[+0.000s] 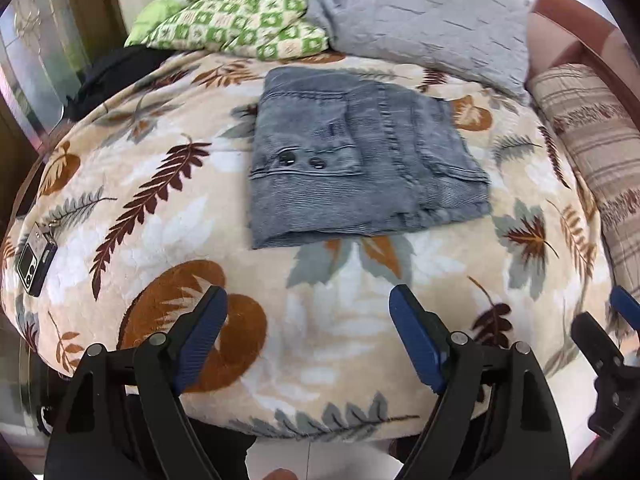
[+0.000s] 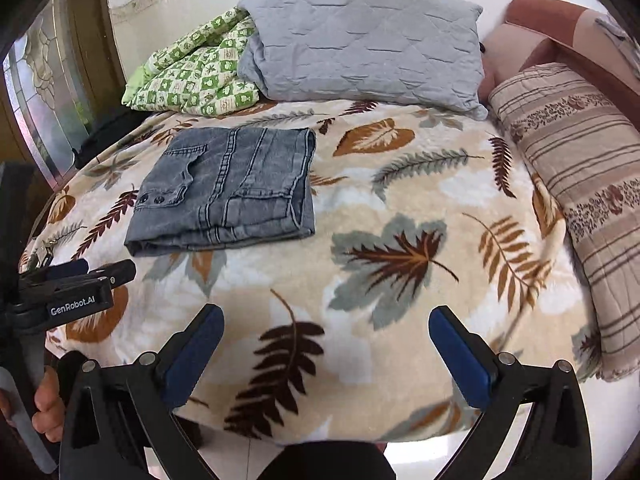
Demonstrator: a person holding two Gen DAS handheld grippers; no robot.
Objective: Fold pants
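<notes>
I've got the folded grey denim pants [image 1: 364,156] lying flat on the cream fleece blanket printed with brown and grey leaves [image 1: 344,320], up around twelve o'clock from my left gripper [image 1: 308,300] and out at ten o'clock from my right gripper [image 2: 326,320]. Both tongs are released, blue pads spread wide with only blanket between them, and neither touches the denim. In the right wrist view, the left tool sits at nine o'clock, its fingertips cut off by the frame. A small dark phone-like gadget [image 1: 34,260] at nine o'clock in the left view is hard to make out. The quilted grey pillow [image 2: 368,44] half covers the green checked cloth [image 2: 192,76]. The striped beige bolster [image 2: 576,184] runs off at three o'clock. Open blanket lies right of the pants; the near bed edge curves beneath both grippers.
</notes>
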